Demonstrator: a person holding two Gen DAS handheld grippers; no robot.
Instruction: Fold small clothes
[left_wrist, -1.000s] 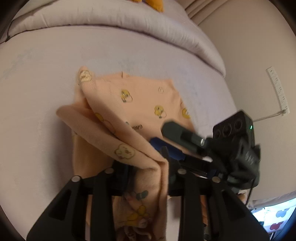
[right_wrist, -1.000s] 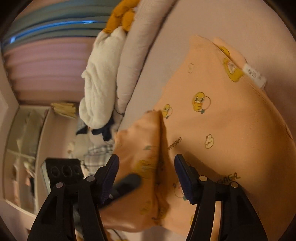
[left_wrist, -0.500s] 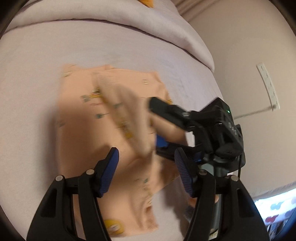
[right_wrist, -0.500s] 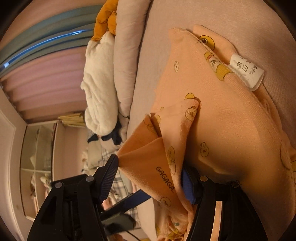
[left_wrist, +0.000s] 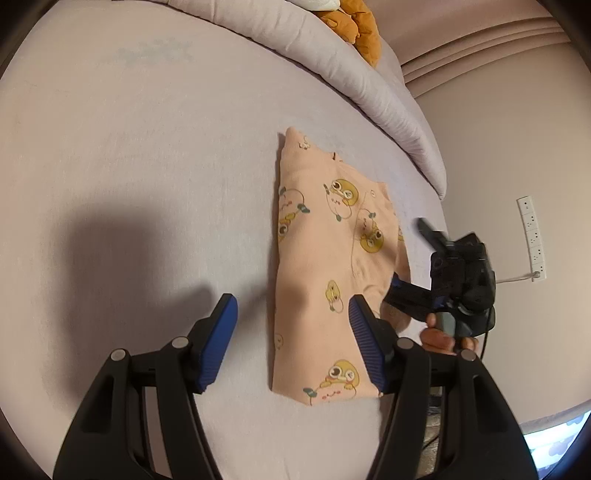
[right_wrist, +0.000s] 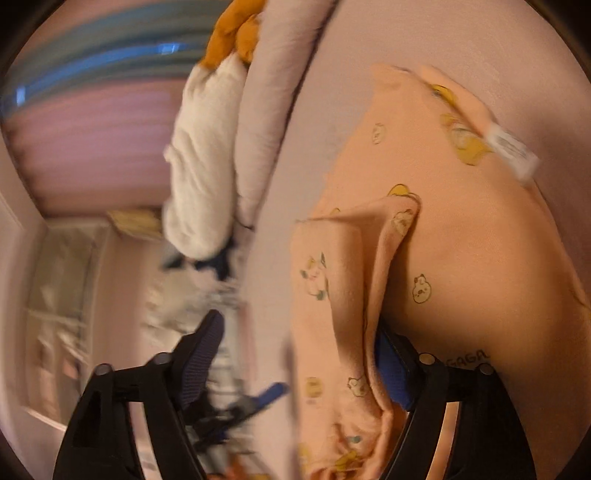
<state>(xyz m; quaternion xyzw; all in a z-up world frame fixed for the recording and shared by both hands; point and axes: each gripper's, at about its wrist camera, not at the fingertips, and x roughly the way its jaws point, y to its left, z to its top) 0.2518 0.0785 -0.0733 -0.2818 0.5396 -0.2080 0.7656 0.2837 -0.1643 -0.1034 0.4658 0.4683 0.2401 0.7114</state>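
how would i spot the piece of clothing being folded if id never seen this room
Start at the wide pale lilac bed, then look right of its middle, below the rolled duvet. The garment lies there as a narrow folded strip: peach fabric printed with small yellow cartoon animals, the only patterned thing on the plain sheet.

black plastic tongs (left_wrist: 291, 334) with ribbed blue pads (left_wrist: 218, 341), silver screw heads, and bare skin on the right hand (left_wrist: 441, 338).
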